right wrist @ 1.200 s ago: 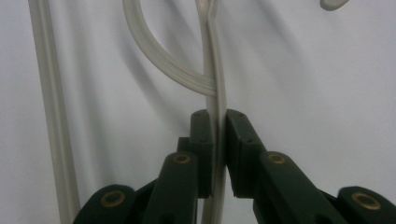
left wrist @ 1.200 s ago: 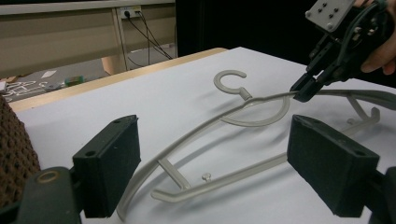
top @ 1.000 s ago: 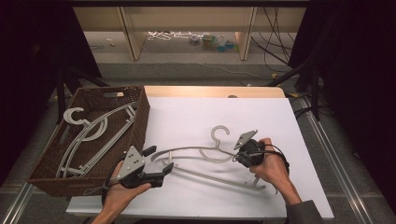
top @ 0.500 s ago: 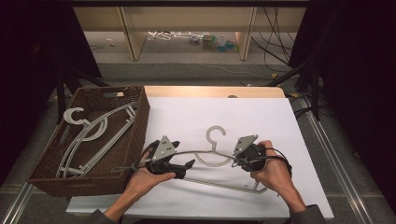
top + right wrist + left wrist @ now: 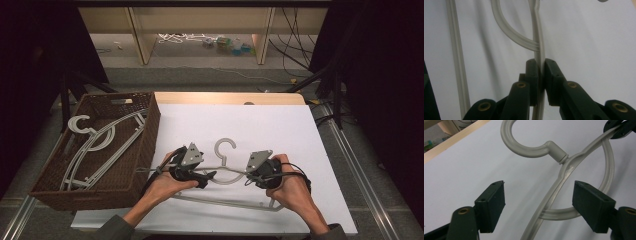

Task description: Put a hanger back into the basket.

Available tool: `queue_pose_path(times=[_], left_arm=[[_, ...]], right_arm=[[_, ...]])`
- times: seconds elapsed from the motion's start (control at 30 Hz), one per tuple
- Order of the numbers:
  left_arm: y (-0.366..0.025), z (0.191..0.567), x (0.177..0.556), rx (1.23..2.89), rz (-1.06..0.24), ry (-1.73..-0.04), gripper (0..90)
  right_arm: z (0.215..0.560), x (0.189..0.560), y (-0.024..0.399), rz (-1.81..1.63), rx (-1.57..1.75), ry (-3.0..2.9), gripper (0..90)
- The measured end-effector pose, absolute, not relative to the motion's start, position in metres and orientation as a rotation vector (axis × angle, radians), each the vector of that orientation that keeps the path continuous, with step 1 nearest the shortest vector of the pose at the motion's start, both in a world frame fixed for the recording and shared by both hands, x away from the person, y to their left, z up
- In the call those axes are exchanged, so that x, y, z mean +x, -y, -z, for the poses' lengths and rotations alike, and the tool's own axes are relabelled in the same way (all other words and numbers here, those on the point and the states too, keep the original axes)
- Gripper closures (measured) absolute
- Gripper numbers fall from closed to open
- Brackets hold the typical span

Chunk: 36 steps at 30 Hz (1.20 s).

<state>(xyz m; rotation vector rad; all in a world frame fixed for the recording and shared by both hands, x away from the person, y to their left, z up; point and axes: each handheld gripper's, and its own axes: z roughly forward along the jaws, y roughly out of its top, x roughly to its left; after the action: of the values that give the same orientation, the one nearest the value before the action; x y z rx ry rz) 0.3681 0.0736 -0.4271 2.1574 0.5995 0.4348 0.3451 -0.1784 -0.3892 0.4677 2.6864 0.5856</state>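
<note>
A grey plastic hanger (image 5: 227,172) is seen on the white table (image 5: 280,125), its hook pointing away from the person; its right shoulder is pinched between the closed jaws of the right gripper (image 5: 540,82); the left gripper (image 5: 541,207) is placed astride the left shoulder near the neck, its jaws having just been closing, yet a gap is kept on both sides of the bar between them; more hangers (image 5: 97,145) are held in the brown wicker basket (image 5: 145,150) at the table's left edge.
</note>
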Motion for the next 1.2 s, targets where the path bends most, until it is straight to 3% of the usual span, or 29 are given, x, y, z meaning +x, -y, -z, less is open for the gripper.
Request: queue_pose_path(times=[0.33, 0.63, 0.83, 1.07, 1.2], left_arm=[[-0.064, 0.428, 0.37, 2.207, -0.422, -0.567, 35.6], [-0.061, 0.43, 0.366, 2.27, -0.426, -0.422, 69.3], [-0.06, 0.425, 0.363, 2.311, -0.498, -0.282, 75.1], [-0.059, 0.423, 0.355, 2.344, -0.45, -0.266, 79.9], [-0.061, 0.422, 0.354, 2.297, -0.404, -0.308, 82.0]], right_arm=[[0.386, 0.342, 0.176, -0.586, 0.44, -2.693, 82.3], [0.386, 0.341, 0.174, -0.586, 0.416, -2.676, 82.3], [0.387, 0.343, 0.177, -0.579, 0.338, -2.667, 81.9], [0.39, 0.346, 0.179, -0.591, 0.35, -2.646, 77.3], [0.389, 0.347, 0.181, -0.691, 0.464, -2.597, 63.0]])
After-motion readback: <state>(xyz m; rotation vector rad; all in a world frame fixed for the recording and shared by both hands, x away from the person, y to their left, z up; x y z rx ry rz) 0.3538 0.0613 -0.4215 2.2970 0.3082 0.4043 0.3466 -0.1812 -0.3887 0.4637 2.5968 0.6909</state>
